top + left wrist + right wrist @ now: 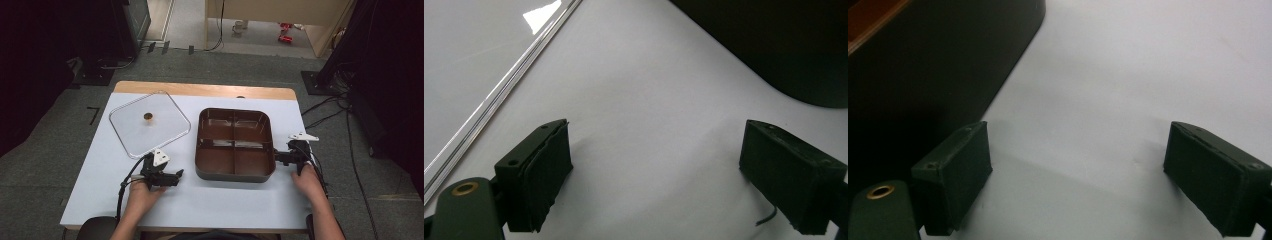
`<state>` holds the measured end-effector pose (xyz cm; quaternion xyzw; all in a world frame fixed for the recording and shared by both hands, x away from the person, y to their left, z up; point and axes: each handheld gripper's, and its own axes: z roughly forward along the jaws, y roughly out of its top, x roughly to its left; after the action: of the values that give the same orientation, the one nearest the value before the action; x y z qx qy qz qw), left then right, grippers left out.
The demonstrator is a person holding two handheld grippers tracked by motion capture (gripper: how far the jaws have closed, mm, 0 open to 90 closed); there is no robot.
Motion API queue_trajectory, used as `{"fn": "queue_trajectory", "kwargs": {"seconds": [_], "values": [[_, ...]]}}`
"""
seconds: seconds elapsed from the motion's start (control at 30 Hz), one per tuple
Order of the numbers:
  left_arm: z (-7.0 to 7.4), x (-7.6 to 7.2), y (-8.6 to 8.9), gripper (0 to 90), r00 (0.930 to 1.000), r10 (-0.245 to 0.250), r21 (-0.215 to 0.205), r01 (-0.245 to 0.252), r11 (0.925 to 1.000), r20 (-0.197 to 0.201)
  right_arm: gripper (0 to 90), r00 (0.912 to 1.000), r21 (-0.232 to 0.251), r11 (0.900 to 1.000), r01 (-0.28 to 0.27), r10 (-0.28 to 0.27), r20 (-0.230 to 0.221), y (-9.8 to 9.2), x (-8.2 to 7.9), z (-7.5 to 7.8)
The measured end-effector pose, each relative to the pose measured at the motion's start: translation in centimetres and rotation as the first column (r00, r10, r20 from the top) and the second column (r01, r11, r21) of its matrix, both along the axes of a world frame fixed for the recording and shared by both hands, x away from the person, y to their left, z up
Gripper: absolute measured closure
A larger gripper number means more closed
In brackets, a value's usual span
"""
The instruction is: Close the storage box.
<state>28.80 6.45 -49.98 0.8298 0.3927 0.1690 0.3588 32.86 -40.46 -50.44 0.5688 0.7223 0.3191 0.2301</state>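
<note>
Resting on the white table [210,200], the left gripper [176,176] and right gripper [278,158] both gape empty beside the brown 4-compartment plastic tray [235,142], the clear square lid [149,123] lying left.

White table [215,200], brown four-compartment tray [235,145], clear square lid [149,123] lying flat beside it

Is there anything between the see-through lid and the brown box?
No. In the high view, only bare table lies between the lid and the box. The left gripper sits just below that gap.
</note>
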Motion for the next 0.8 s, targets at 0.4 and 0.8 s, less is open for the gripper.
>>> {"fn": "queue_trajectory", "kwargs": {"seconds": [0.4,0.8], "values": [[0.02,-0.01,-0.02,13.5,1.0000,0.006,-0.003,-0.006,1.0000,-0.003,11.0,1.0000,0.000,1.000,0.000,0.000,0.000,0.00,0.00,0.00],[0.88,0.50,-0.57,14.7,0.9956,0.048,0.017,-0.047,0.9988,-0.080,11.0,1.0000,0.000,1.000,0.000,0.000,0.001,0.00,0.00,0.00]]}}
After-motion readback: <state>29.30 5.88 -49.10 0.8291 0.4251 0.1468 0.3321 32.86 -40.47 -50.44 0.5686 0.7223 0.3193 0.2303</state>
